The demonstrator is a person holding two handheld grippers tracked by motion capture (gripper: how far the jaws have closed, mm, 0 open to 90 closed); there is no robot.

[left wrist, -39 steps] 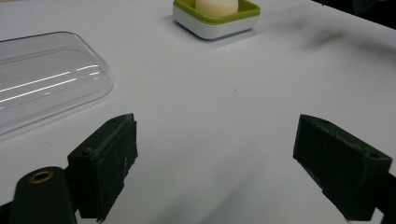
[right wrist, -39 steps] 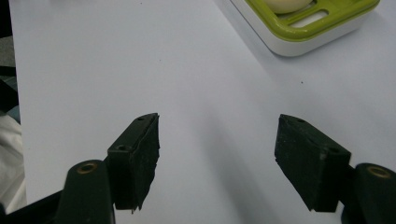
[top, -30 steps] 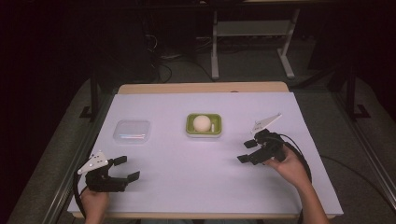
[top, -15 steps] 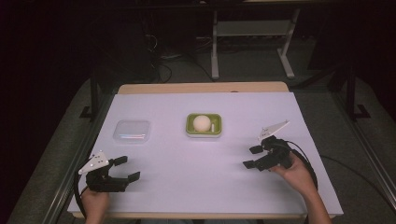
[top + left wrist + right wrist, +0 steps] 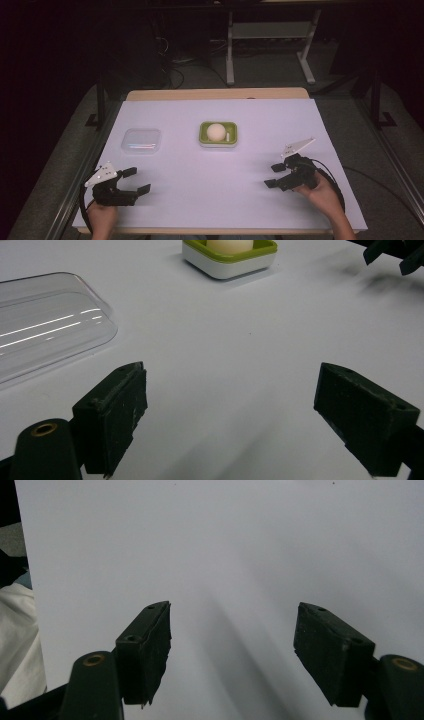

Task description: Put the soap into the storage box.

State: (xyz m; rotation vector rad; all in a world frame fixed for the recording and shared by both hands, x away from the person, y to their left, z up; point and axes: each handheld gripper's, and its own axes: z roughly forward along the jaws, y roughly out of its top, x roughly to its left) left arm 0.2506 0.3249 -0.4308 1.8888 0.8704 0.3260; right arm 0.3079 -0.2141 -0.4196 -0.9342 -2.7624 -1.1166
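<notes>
Beyond and between the two grippers, a ball [image 5: 216, 131] is seen resting in a green dish [image 5: 218, 142], slightly nearer the right gripper [image 5: 273, 175], while both the right and left gripper [image 5: 137, 181] are held apart and empty.

high view looks down from above; gripper views skim the table [image 5: 210, 170] closely; left's shares the green tray [image 5: 227, 260].

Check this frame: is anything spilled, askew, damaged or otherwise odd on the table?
Nothing stands out. The pale round ball sits in the green and white rectangular dish, the clear plastic lid lies flat to its left, apart from it, and the white table cover looks clean.
</notes>
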